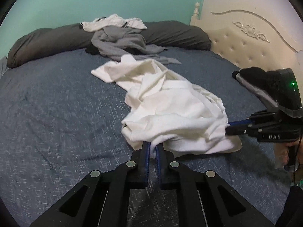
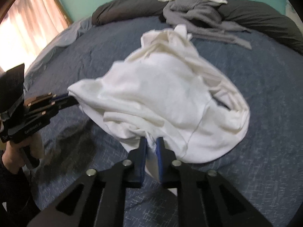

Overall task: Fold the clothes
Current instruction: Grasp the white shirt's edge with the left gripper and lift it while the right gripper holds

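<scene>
A crumpled white garment (image 1: 166,106) lies bunched on the blue bedspread (image 1: 56,113), raised at its near end. My left gripper (image 1: 153,145) is shut on the garment's near edge. My right gripper (image 1: 228,127) comes in from the right and is shut on the garment's right edge. In the right wrist view the white garment (image 2: 161,98) fills the middle, my right gripper (image 2: 151,141) pinches its near edge, and my left gripper (image 2: 73,99) pinches its left corner.
A heap of grey clothes (image 1: 121,39) and a white piece (image 1: 113,22) lie at the far side on a long dark pillow (image 1: 47,41). A cream tufted headboard (image 1: 246,37) stands on the right. A curtained window (image 2: 28,22) is at the left.
</scene>
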Motion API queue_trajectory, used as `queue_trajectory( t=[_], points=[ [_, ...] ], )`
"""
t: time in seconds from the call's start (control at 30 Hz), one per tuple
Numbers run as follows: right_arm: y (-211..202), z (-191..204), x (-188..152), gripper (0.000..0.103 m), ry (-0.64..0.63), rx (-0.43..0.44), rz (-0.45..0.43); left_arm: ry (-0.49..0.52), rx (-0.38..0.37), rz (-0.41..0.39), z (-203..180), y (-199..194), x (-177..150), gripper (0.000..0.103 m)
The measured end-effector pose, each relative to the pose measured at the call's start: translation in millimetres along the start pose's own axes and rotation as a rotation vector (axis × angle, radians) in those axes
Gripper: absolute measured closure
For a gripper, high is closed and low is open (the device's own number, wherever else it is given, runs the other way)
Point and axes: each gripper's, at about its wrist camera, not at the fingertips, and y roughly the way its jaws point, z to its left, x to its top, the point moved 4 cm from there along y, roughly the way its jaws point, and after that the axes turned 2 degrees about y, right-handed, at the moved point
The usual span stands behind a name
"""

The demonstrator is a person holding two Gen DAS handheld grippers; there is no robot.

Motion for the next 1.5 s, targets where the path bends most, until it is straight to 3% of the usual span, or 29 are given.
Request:
queue_trajectory(
  t=[0.27, 0.63, 0.9, 1.1, 1.2, 1.3, 1.5],
  points=[
    [-71.8, 15.3, 29.2, 0.097, 0.014, -0.010, -0.137, -0.021, 0.017, -0.080, -1.5, -44.7, 20.6, 0.098],
    [-216.0, 73.0, 78.8, 0.097, -0.037, 0.014, -0.339, 0.041, 0.050, -0.181, -9.4, -155.1, 85.3, 0.099],
    [-280.0, 108.7, 87.9, 0.097, -0.034, 0.057, -0.422, 0.065, 0.080, -0.217, -16.2, -228.2, 104.5, 0.099],
    [-342.5, 133.4, 111.0, 0.098, -0.056, 0.071, -0.508, 0.108, 0.117, -0.300, -30.1, -295.7, 155.8, 0.099],
    [-370.8, 140.2, 122.0, 0.098, -0.053, 0.081, -0.539, 0.087, 0.062, -0.281, -33.7, -316.1, 182.1, 0.099],
    [-375.6, 143.7, 122.5, 0.098, -0.055, 0.081, -0.515, 0.065, 0.036, -0.220, -30.7, -305.6, 186.9, 0.098],
    [-337.6, 141.8, 100.4, 0.098, -0.041, 0.079, -0.420, 0.064, 0.006, -0.066, -31.5, -244.1, 136.4, 0.098]
  ],
)
